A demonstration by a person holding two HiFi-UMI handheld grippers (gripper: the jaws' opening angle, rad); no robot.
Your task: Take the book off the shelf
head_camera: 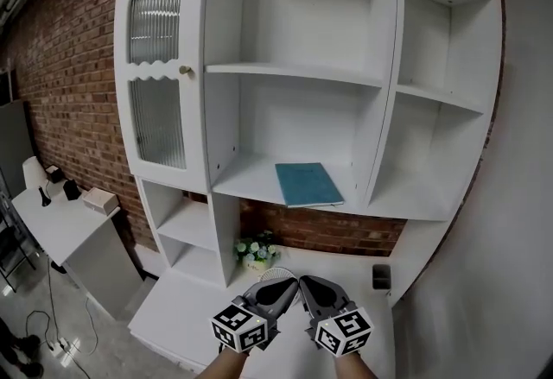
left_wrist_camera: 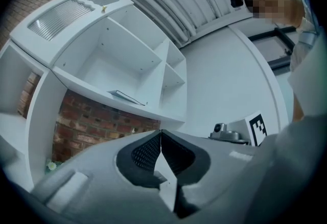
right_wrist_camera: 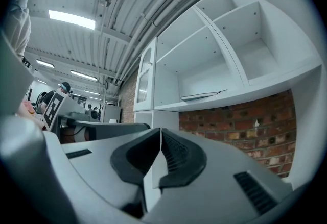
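No text, label, brand or number can be read anywhere here.

Above and ahead of the left gripper (head_camera: 291,282) and right gripper (head_camera: 305,281), the shelf bay (head_camera: 251,180) is open-fronted, walled by uprights (head_camera: 380,135) on both sides. The book (head_camera: 308,184) lies flat inside. On the counter (head_camera: 341,269), flowers (head_camera: 256,252) stand ahead-left and a dark block (head_camera: 381,276) ahead-right.

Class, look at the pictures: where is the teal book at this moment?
In the head view, the teal book lies flat on the lowest shelf of the cabinet's middle bay, right of centre, close to the upright divider.
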